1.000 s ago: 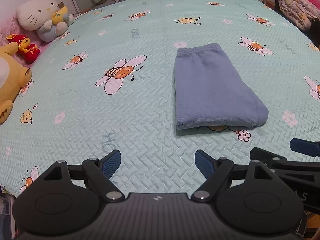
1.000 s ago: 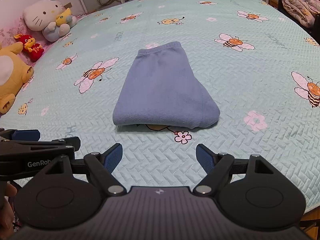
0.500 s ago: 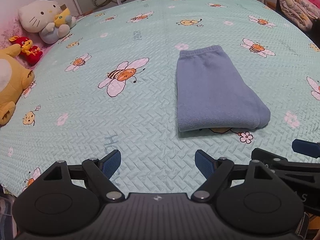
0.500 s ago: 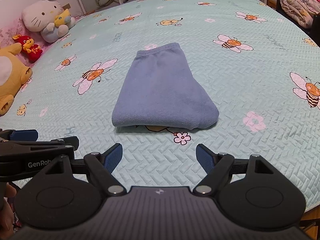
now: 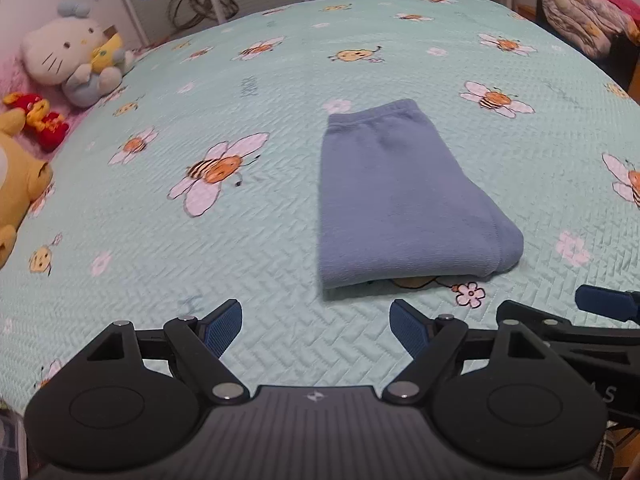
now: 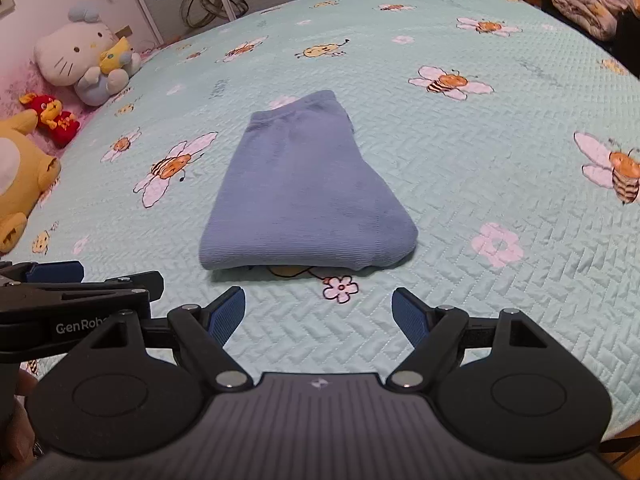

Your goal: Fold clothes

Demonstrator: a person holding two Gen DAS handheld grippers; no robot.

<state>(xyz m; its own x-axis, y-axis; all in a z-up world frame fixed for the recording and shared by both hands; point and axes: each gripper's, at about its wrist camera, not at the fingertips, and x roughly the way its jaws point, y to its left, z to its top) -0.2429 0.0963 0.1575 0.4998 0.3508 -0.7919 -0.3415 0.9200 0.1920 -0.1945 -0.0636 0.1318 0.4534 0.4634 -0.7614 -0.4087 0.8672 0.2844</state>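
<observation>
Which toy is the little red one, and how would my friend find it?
Look at the left edge of the bed's mint bee-print quilt, where the plush toys sit. The little red toy lies between the white cat plush behind it and the big yellow plush in front. It is the smallest, and the only red one.

Hidden, cropped and unreadable parts

The folded blue garment (image 6: 304, 196) covers most of a cartoon print on the bedspread (image 6: 460, 208), so only a sliver shows at its near edge, and its inner layers are out of sight. The yellow plush toy (image 5: 16, 188) is cut by the left edge. The bundled quilt (image 5: 588, 20) runs off the top right corner. A hand (image 6: 18, 424) shows only as a blurred sliver bottom left.
</observation>
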